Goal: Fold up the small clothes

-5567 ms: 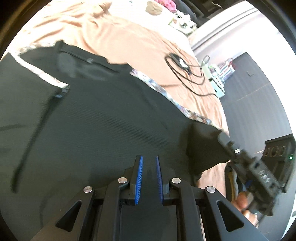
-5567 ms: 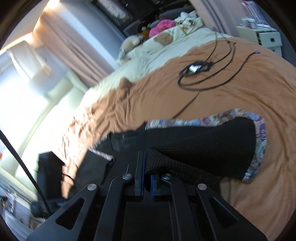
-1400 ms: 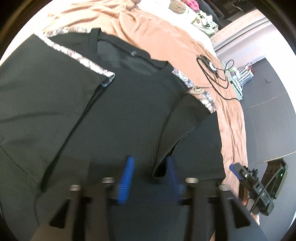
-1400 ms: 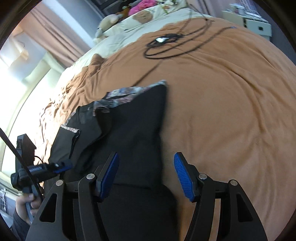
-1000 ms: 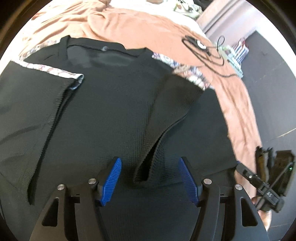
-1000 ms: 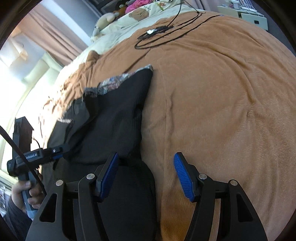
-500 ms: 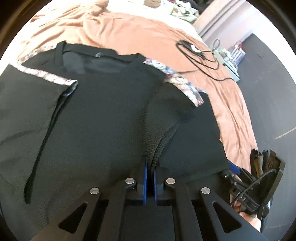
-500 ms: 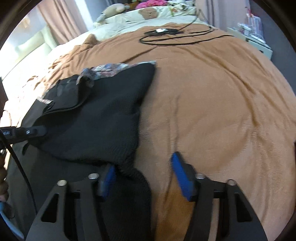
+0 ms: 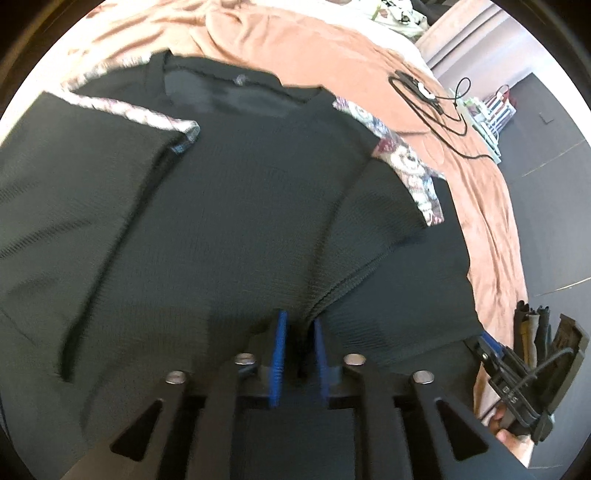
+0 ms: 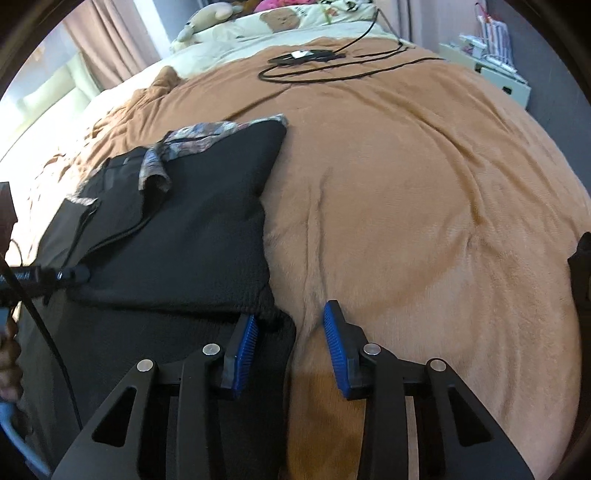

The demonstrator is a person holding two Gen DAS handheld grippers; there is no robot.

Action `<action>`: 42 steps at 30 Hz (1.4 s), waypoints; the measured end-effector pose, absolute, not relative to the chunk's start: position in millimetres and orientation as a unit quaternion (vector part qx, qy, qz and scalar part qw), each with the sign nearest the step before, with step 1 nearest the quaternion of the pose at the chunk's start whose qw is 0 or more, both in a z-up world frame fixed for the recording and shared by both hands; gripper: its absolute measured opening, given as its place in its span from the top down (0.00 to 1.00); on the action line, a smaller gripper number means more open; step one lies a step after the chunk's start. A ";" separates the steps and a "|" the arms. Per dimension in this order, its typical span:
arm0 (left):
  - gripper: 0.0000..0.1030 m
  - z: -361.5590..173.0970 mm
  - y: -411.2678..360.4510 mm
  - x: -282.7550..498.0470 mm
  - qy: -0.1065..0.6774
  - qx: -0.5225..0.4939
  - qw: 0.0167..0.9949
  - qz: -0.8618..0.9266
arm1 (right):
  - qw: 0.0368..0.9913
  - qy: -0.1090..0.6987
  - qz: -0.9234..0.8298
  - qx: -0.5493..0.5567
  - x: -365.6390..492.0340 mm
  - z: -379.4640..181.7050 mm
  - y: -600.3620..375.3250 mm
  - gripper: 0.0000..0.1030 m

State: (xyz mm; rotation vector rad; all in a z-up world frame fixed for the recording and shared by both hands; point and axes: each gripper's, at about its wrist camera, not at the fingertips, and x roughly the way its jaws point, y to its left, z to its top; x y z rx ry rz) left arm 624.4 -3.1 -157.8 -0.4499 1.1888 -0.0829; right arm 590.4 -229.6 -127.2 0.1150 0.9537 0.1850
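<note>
Black top (image 9: 236, 206) flat on blanket (image 10: 424, 192); left gripper (image 9: 298, 350) jaws reopening, slightly apart, fold loose between; right gripper (image 10: 290, 350) jaws closing, still apart over hem

Home bedroom. Large bed under tan fleece blanket (image 10: 424, 192), surface rumpled. Cream bedding with bear print (image 10: 280, 22) at far end, plush toy (image 10: 207, 13) and pink soft item beside it. Black charger cable (image 10: 332, 62) looped on blanket. Curtains (image 10: 118, 48) at bright window on left. Small white bedside unit (image 10: 506, 79) with clutter on top at far right. Dark floor (image 9: 546, 122) beyond bed edge.
</note>
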 end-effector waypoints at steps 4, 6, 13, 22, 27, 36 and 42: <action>0.53 -138.6 -0.5 625.8 0.537 -0.190 0.822 -0.032 | 0.874 0.455 0.135 0.103 586.5 -113.8 -247.0 0.66; 0.49 -129.6 -5.6 629.0 0.530 -0.175 0.829 -0.037 | 0.873 0.445 0.159 0.120 583.3 -106.2 -252.0 0.66; 0.44 -119.9 -38.7 651.7 0.523 -0.136 0.839 -0.064 | 0.868 0.437 0.174 0.159 590.6 -111.7 -265.6 0.66; 0.44 -132.2 -89.7 686.2 0.519 -0.108 0.842 -0.102 | 0.860 0.452 0.167 0.169 608.7 -136.2 -258.7 0.66; 0.30 -144.7 -103.9 706.3 0.530 -0.094 0.838 -0.094 | 0.858 0.450 0.168 0.184 610.0 -137.1 -261.2 0.66; 0.28 -164.6 -105.6 730.5 0.530 -0.049 0.846 -0.016 | 0.854 0.450 0.172 0.196 612.4 -141.1 -266.6 0.71; 0.36 -158.8 -60.3 733.2 0.531 -0.053 0.846 0.019 | 0.858 0.448 0.168 0.189 611.5 -141.0 -264.5 0.75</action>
